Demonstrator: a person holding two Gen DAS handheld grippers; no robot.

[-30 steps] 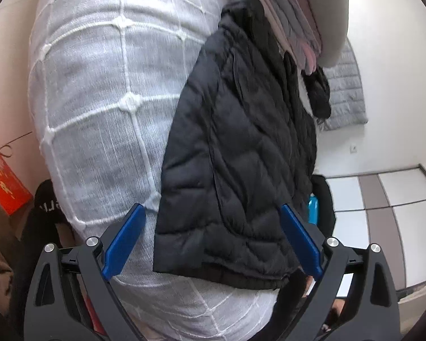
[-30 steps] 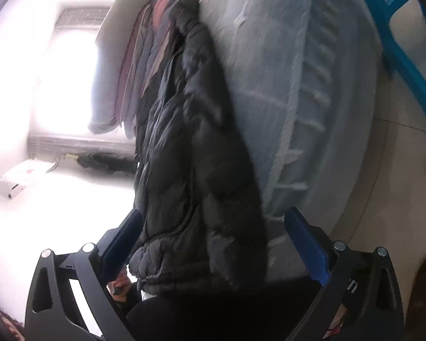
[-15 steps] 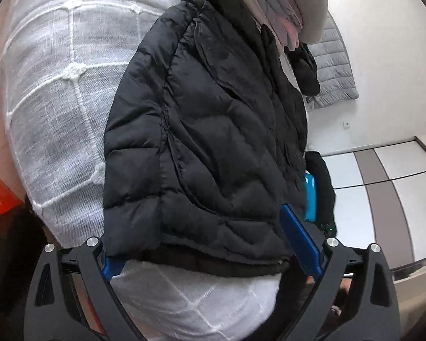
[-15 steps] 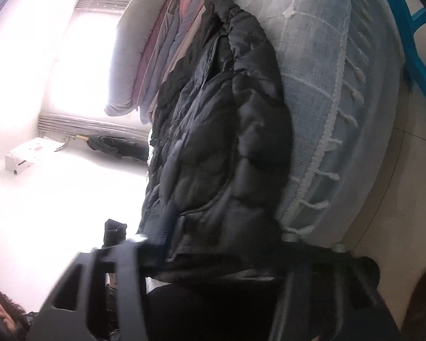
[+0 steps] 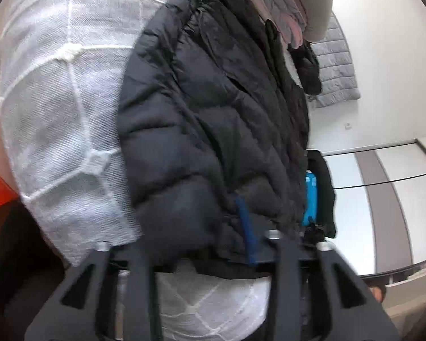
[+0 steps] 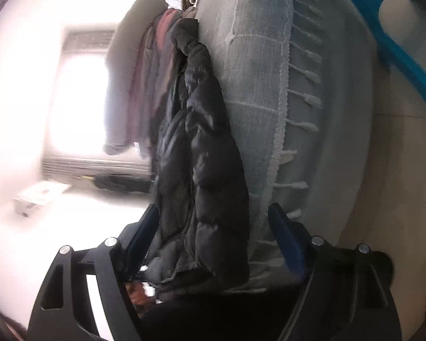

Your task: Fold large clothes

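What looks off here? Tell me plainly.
The black jacket lies askew on the white blanket, one side doubled over. Its hem is bunched over the left gripper, hiding one finger. Nothing looks spilled or torn.

My black puffer jacket (image 5: 213,130) is quilted cloth with a slight sheen; the white bedspread (image 5: 62,108) beneath is coarse woven fabric.

Jacket (image 5: 213,130) on blanket (image 5: 59,108), garment pile (image 5: 286,5) behind it, fingers (image 6: 284,227) astride hem
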